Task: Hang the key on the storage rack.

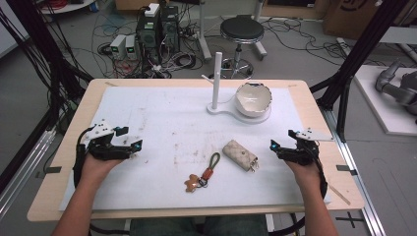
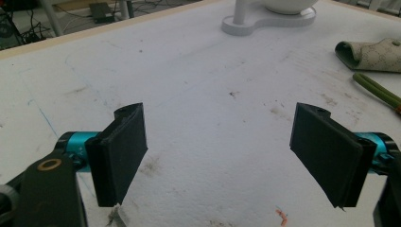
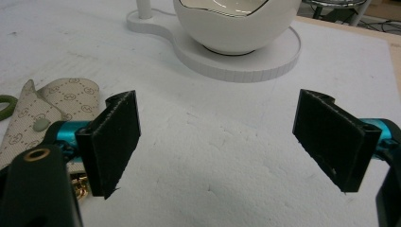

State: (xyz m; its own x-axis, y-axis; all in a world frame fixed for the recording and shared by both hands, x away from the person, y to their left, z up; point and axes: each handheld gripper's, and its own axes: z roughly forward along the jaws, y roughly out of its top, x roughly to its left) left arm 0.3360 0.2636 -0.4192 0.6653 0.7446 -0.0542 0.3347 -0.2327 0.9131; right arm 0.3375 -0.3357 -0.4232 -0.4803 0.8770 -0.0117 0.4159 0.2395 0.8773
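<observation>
Right now both the left gripper point(image 1: 132, 146) and the right gripper point(image 1: 273, 145) sit with jaws spread wide and empty, while the beige key pouch point(image 1: 240, 155) lies flat just inside the right one, with the green-looped keyring point(image 1: 202, 173) beside it. Judging from that, the soft pouch may skid or fold under a shallow pinch, and its metal clip could snag. Underfoot is a scuffed white foam sheet point(image 1: 147, 118) on a wooden bench point(image 1: 74, 147), with cables, a stool point(image 1: 241, 30) and computer boxes on the floor behind.
</observation>
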